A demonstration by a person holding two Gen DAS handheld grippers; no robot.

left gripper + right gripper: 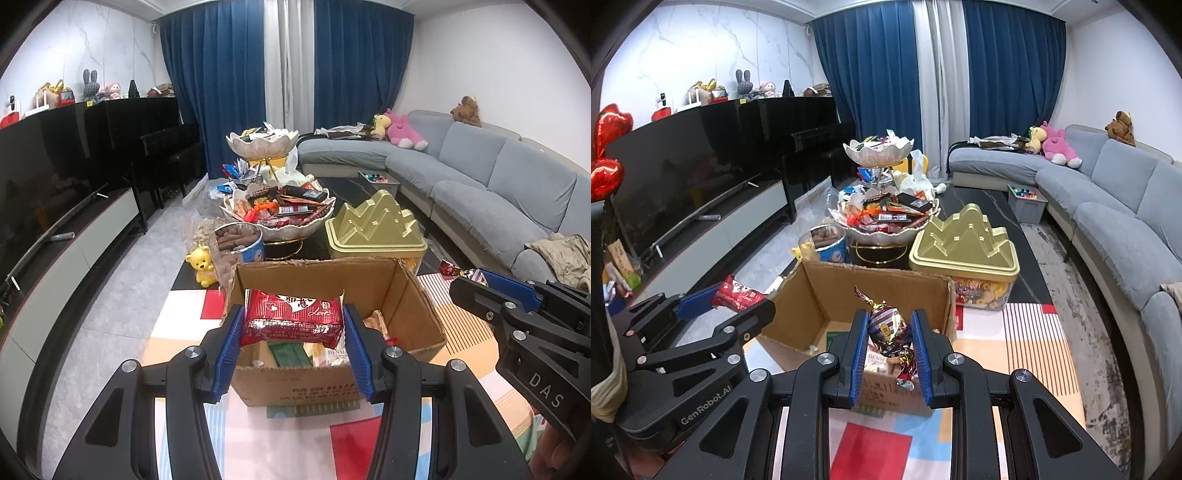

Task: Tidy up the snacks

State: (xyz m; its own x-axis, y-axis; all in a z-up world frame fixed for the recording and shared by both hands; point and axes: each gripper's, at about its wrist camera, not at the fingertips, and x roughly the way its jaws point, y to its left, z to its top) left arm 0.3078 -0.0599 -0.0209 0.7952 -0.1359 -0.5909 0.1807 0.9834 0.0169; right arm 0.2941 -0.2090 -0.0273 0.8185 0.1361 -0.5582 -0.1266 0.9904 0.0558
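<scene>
Items: left gripper (291,328) jaws clamp red snack pack (291,317), right gripper (888,354) jaws pinch foil candy (886,328), both centre-frame over cardboard box (413,302), prob. for sorting.

Room evenly lit, fairly bright, source unseen overhead; shadows soft. Faint sheen on the television screen (55,166) at 9 o'clock. Strong fisheye bend toward the rims, black vignette at 1, 5, 7, 11 o'clock. Focus mostly sharp
</scene>
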